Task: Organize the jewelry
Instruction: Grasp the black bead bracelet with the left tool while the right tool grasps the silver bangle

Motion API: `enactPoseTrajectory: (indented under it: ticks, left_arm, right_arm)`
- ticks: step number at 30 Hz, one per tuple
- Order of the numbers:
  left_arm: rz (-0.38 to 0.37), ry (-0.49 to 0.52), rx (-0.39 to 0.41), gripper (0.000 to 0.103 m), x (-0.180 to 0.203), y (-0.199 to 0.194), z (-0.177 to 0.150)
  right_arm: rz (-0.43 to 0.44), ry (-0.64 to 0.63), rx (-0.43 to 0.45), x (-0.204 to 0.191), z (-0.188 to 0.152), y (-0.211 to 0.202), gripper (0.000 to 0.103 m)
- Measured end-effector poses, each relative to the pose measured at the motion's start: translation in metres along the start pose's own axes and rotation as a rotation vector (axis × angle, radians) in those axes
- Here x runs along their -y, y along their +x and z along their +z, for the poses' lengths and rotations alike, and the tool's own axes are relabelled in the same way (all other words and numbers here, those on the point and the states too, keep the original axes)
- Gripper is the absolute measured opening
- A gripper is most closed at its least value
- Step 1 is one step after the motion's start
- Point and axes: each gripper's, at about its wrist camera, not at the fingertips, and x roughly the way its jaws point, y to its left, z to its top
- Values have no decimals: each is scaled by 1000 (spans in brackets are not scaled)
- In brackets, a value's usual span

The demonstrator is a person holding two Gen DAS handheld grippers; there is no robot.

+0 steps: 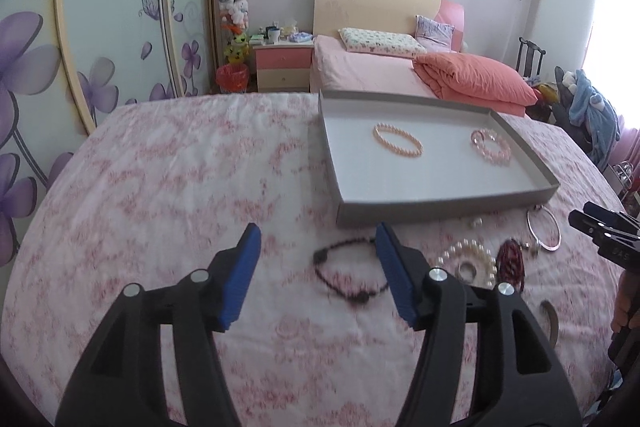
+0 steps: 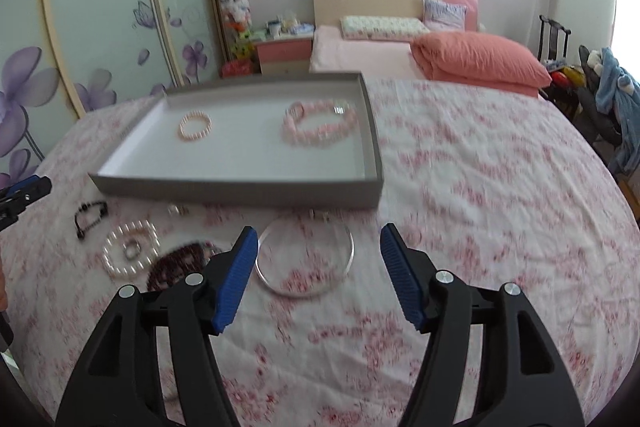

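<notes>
Left wrist view: the left gripper (image 1: 318, 247) hangs over a pink-flowered bedspread (image 1: 160, 187), jaws spread apart and holding nothing. A dark cord bracelet (image 1: 350, 273) lies on the cloth between the blue pads (image 1: 240, 283), nearer the right one, with no pad touching it. At 1 o'clock from the gripper sits a grey tray (image 1: 440, 205) holding a peach bead bracelet (image 1: 398, 139) on its left and a pale pink bead bracelet (image 1: 491, 145) on its right, well apart. At 3 o'clock, on the cloth, lie a pearl bracelet (image 1: 468, 261), a dark red bead string (image 1: 512, 259) just beside it, and a silver bangle (image 1: 544, 229) near the tray's front corner. The right gripper (image 1: 604, 231) enters at the right edge.

Right wrist view: the right gripper (image 2: 318, 247) is released, empty, above the bedspread (image 2: 480, 187). The bangle (image 2: 306, 261) lies between the pads (image 2: 236, 279), closer to the left one, untouched as far as the blur allows. The tray (image 2: 240, 193) is at 11 o'clock with both bead bracelets inside. At 9 o'clock lie the red string (image 2: 180, 261), the pearls (image 2: 130, 253) and the cord bracelet (image 2: 90, 219).
</notes>
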Motion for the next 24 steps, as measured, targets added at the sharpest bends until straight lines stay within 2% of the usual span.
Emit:
enactPoseTrajectory:
  ticks: [3,10,14,24]
  left_arm:
    - [-1,8,-20,63,2,3,-8]
    - [-1,17,-50,68,3,9,-18]
    - [4,25,-53,72,2,9,-19]
    - [4,38,-73,73,5,11,-23]
  right_arm:
    - [-5,-18,-41,-1,-10,6,72]
    - [-23,-78,-158,-13,-20,31,78]
    - [-31,-82,-163,-16,-16,39,81]
    - [-37,-68,-162,-15,-4,54,82]
